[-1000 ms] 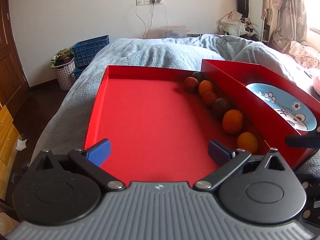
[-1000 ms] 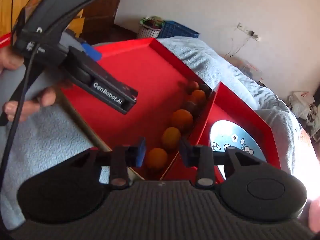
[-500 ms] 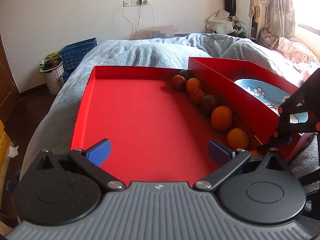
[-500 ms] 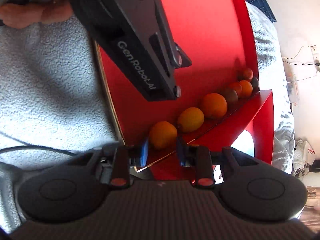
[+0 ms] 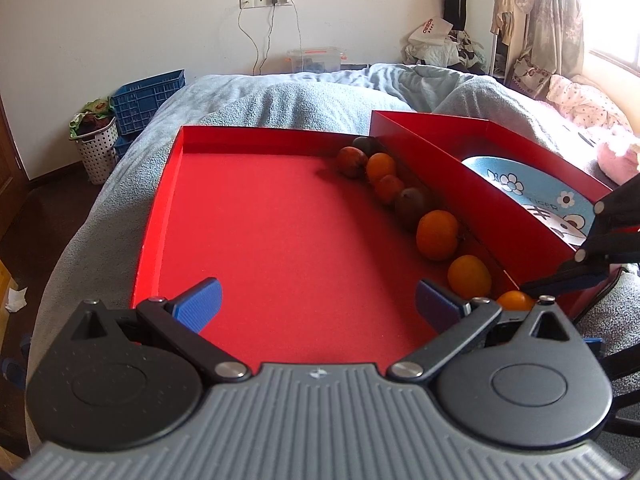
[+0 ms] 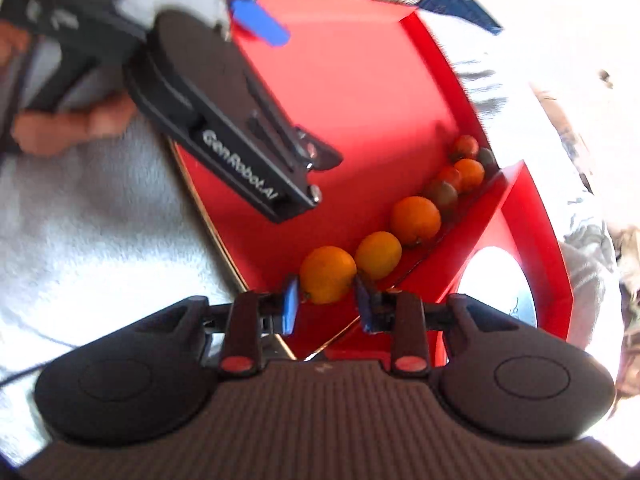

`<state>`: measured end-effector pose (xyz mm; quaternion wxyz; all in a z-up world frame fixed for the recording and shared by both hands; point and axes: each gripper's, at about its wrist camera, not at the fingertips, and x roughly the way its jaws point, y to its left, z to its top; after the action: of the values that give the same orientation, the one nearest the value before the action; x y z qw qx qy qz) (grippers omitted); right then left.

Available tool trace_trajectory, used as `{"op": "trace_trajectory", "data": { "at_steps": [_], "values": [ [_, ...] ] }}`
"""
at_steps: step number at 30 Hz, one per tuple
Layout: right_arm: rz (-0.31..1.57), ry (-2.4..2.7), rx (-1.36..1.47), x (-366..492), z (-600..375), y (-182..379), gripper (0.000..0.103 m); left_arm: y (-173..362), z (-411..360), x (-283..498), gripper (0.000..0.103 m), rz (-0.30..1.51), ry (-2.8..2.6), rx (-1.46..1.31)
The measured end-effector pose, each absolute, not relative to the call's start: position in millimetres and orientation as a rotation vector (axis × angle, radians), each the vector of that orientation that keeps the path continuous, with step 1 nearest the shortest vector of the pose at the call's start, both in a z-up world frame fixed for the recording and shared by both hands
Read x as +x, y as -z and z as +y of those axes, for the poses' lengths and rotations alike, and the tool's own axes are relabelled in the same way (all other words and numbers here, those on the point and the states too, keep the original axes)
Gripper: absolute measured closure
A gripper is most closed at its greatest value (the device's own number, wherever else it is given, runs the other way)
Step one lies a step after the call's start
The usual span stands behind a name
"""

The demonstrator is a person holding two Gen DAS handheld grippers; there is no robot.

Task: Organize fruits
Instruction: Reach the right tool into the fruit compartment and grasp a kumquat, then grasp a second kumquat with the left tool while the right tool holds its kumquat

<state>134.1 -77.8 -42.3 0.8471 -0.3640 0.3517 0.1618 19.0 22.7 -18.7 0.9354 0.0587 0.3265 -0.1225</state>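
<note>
My right hand-held gripper point(image 6: 326, 304) straddles the nearest orange point(image 6: 328, 274) at the tray's point(image 5: 160, 216) near right corner, fingers just beside it, not clamped; my left hand-held gripper point(image 5: 316, 306) gapes empty.

Daylight poured in from the window point(image 5: 616, 40) on the right, left view pretty sharp. Right wrist view was motion-blurred and blown out around the blanket point(image 6: 92, 216). Heavy fisheye bending at edges.
</note>
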Motion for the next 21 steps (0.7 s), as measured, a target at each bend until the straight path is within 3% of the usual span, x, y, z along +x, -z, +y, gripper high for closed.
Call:
{"op": "trace_trajectory", "data": {
  "at_steps": [17, 18, 21],
  "values": [
    [0.550, -0.315, -0.554, -24, -154, -38, 0.069, 19, -33, 2, 0.000, 0.656, 0.630, 0.306],
    [0.549, -0.318, -0.554, -30, -156, -36, 0.069, 21, -39, 7, 0.001, 0.670, 0.637, 0.312],
    [0.551, -0.334, -0.539, -35, -158, -43, 0.069, 27, -45, 22, 0.023, 0.735, 0.661, 0.318]
  ]
}}
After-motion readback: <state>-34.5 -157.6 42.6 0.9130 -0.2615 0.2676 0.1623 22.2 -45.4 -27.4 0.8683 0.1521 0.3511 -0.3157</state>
